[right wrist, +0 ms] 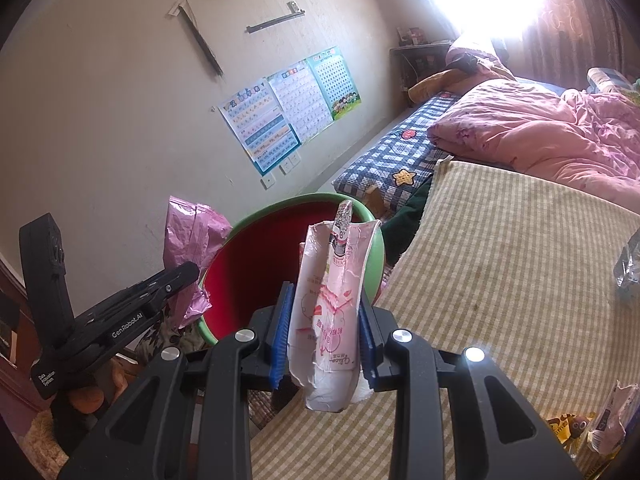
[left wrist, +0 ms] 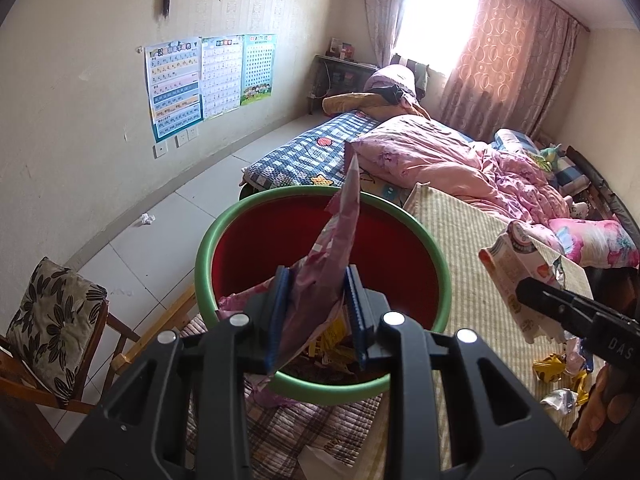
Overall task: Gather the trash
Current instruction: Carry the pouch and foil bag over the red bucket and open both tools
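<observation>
Pink wrapper (left wrist: 332,256) clamped above bin (left wrist: 208,248)

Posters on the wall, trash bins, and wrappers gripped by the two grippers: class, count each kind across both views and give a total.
Posters: 3 (blue, white, green)
Trash bins: 1, the red bin with a green rim
Gripped wrappers: 2, pink wrapper in the left gripper, white-and-pink wrapper in the right gripper
Total: 6

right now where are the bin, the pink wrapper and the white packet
bin (left wrist: 256,208), left wrist view, green rim
pink wrapper (left wrist: 340,224), left wrist view, upper half
white packet (right wrist: 332,312), right wrist view, printed front
</observation>
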{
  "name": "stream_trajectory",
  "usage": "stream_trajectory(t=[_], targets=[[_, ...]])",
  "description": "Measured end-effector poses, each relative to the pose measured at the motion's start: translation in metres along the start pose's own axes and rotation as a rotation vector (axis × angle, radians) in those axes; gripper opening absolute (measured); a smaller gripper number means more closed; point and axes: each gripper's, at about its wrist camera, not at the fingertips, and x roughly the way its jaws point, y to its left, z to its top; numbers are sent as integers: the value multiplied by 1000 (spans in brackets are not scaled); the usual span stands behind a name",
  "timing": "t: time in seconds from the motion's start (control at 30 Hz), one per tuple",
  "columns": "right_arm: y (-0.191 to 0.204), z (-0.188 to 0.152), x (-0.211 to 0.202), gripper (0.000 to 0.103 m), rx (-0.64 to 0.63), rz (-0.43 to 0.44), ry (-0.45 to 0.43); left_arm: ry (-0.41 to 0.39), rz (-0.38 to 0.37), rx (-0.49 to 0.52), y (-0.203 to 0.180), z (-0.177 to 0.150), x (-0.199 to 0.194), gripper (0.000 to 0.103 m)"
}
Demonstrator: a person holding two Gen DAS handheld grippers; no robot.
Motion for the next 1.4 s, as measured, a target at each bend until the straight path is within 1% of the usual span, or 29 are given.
stream_trajectory(t=[0.47, 0.57, 0.87, 0.97, 1.03, 1.07, 1.17, 1.23, 1.3, 1.37, 1.4], targets=[[12, 18, 25, 29, -23, 2, 11, -4, 12, -3, 15, 20, 22, 27], [12, 20, 27, 29, -22, 3, 12, 0, 10, -1, 19, 23, 27, 27], [14, 31, 50, 29, -11, 3, 28, 18, -9, 4, 25, 32, 43, 27], [14, 34, 55, 29, -9, 3, 33, 27, -45, -12, 26, 35, 46, 27], [13, 37, 56, 29, -4, 3, 30, 30, -108, -48, 26, 42, 42, 27], [12, 38, 55, 29, -2, 3, 25, 13, -140, -53, 24, 47, 35, 27], [9, 44, 53, 29, 6, -1, 7, -17, -178, -20, 11, 57, 29, 27], [9, 46, 54, 29, 10, 0, 6, -15, -182, -13, 6, 58, 32, 27], [9, 47, 55, 30, 17, 4, 6, 7, -174, -19, 5, 55, 40, 27], [9, 48, 55, 33, 25, 14, -2, 20, -154, -29, 8, 51, 46, 31], [9, 49, 55, 34, 27, 17, -8, 26, -136, -31, 10, 49, 49, 39]])
